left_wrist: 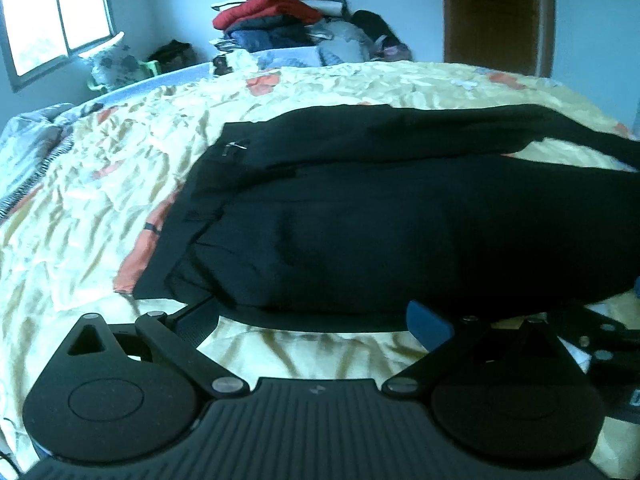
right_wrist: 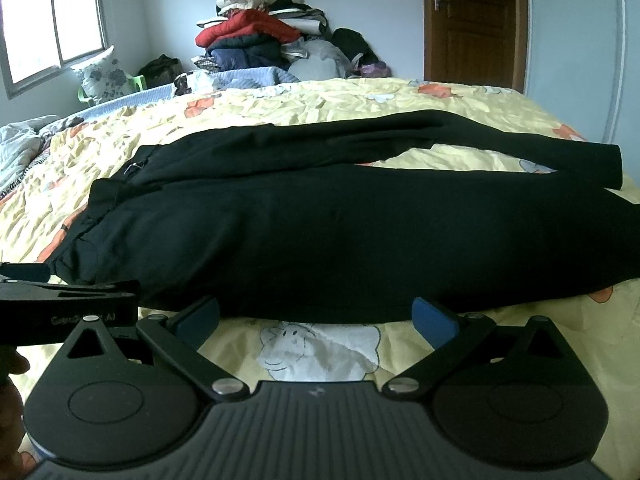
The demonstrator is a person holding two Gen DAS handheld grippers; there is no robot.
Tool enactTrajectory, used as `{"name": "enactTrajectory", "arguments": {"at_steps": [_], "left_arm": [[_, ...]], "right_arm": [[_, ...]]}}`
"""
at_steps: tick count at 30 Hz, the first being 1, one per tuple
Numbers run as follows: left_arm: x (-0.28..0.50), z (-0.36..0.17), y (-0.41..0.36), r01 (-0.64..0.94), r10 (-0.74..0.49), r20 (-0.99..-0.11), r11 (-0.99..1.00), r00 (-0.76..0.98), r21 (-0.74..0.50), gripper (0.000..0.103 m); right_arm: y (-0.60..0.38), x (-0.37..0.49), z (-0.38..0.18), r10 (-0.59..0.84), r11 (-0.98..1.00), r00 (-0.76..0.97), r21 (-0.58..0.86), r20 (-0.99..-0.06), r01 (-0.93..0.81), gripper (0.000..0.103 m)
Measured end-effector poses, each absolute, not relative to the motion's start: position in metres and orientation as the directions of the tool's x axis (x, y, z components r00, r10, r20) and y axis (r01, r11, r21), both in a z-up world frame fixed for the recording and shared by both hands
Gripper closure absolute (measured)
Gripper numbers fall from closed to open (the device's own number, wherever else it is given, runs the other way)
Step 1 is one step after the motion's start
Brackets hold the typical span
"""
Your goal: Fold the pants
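One pair of black pants (right_wrist: pixel 320 220) lies flat on the bed (right_wrist: pixel 320 100), waistband left, just beyond my two hand-held grippers. My left hand-held gripper (left_wrist: pixel 316 320) and right hand-held gripper (right_wrist: pixel 316 316) both gape wide, holding nothing, fingertips at the near hem edge.

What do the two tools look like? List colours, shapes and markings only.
Both the left tool and right tool are matte black: ribbed centre plate, two round discs, silver pivot screws, angled linkage bars, blue finger pads. No cables or sleeves show.
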State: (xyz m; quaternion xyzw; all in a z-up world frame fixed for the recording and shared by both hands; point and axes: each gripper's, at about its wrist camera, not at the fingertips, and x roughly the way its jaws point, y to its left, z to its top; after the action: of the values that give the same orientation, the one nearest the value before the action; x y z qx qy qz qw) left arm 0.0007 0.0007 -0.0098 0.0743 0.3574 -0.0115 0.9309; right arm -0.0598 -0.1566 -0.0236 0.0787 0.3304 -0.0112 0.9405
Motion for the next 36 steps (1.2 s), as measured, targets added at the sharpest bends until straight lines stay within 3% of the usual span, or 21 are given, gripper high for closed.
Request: {"name": "enactTrajectory", "arguments": {"at_steps": [12,20,25,36], "left_arm": [[0.003,-0.010,0.003,0.078,0.015,-0.685,0.991,0.728,0.105,0.001],[0.006,-0.007,0.010,0.058,0.044,-0.672,0.990,0.739,0.129,0.001],[0.013,-0.007,0.017,0.046,0.043,-0.680,0.993,0.732,0.113,0.001],[0.039,-0.012,0.033,0.016,0.067,-0.689,0.993,0.721,0.113,0.001]], "right_arm": [[-0.153,-0.065,-0.016,-0.004,0.992,0.811,0.101,-0.585,0.078,0.000],[-0.149,-0.096,0.012,0.010,1.000,0.952,0.010,-0.306,-0.007,0.000],[-0.159,-0.071,0.006,0.097,0.995,0.893,0.068,-0.440,-0.074,0.000],[-0.154,-0.036,0.016,0.124,0.988,0.884,-0.025,-0.451,-0.151,0.000]]}}
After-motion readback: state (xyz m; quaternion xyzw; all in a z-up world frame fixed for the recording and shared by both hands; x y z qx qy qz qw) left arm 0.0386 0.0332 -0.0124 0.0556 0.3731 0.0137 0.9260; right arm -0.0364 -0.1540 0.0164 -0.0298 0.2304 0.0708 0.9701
